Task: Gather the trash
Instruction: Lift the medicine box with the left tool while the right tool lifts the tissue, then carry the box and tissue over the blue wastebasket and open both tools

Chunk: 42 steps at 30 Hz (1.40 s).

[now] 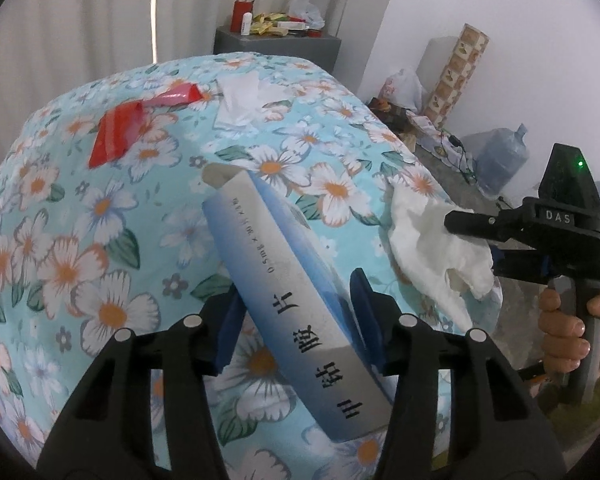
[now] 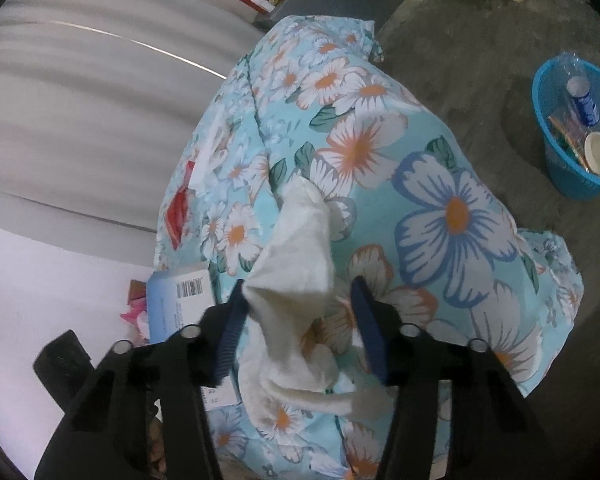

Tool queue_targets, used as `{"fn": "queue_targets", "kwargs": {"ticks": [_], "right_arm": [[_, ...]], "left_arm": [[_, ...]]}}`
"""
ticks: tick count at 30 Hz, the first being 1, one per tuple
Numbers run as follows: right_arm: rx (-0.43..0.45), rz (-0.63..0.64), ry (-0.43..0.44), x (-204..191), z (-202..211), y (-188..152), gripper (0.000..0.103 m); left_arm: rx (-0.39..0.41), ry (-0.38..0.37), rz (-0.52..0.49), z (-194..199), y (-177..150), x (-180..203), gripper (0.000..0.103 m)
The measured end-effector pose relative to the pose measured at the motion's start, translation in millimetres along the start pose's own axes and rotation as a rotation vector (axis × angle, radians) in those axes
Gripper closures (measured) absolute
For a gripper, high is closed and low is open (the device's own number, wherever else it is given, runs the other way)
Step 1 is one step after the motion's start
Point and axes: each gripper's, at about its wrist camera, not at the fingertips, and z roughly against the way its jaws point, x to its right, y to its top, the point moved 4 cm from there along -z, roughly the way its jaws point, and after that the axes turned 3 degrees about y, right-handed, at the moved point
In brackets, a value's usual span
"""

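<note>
Evidence from the left wrist view: your left gripper [image 1: 296, 320] has its 2 blue pads clamped on a blue-and-white carton [image 1: 296, 300], which stands tilted above the floral bedspread [image 1: 80, 240]. Keep that clamp even; the carton is long and looks likely to pivot if you swing it. 2 red wrappers [image 1: 116, 136] and a flat white tissue [image 1: 240, 100] remain further up the bed, well apart from both tools. At the right edge your right gripper [image 1: 472, 236] sits at a crumpled white tissue [image 1: 440, 248].

Right wrist view: the jaws stand at a middling gap with that crumpled white tissue between them. The left pad touches it; the right pad appears clear, so I judge the grip not yet made. Close fully on the thick folds, not the loose tail, before lifting. The blue basket [image 2: 556, 168] on the floor, already holding a bottle and a cup, appears to be the destination; carry both items there.
</note>
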Motion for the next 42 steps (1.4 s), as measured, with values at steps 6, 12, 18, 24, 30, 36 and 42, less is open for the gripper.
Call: {"fn": "queue_targets", "kwargs": {"ticks": [6,12,18,24,30,36,42], "right_arm": [[0.017,0.009,-0.014,-0.6,3.9,0.3,0.075],[0.034,0.012,0.005,-2.2,10.9,-0.4,0.091],[0.051,0.026,0.014,-6.4,18.5,-1.4,0.094],[0.073,0.035,0.026,-11.8,27.8,-0.1,0.094],[0.092,0.051,0.042,-20.6,40.3,-2.4,0.095],[0.128,0.071,0.055,-34.8,57.7,-7.4,0.095],[0.186,0.071,0.075,-38.7,80.3,-14.7,0.095]], "left_arm": [[0.017,0.018,-0.028,-4.1,7.8,8.1,0.063],[0.032,0.019,-0.056,-1.5,10.8,15.3,0.066],[0.06,0.039,-0.075,5.5,12.1,18.7,0.068],[0.082,0.052,-0.085,13.1,13.6,20.1,0.069],[0.105,0.054,-0.088,22.6,15.0,23.2,0.07],[0.158,0.039,-0.102,45.4,17.7,27.1,0.07],[0.193,0.009,-0.147,59.8,27.3,39.6,0.071]]}}
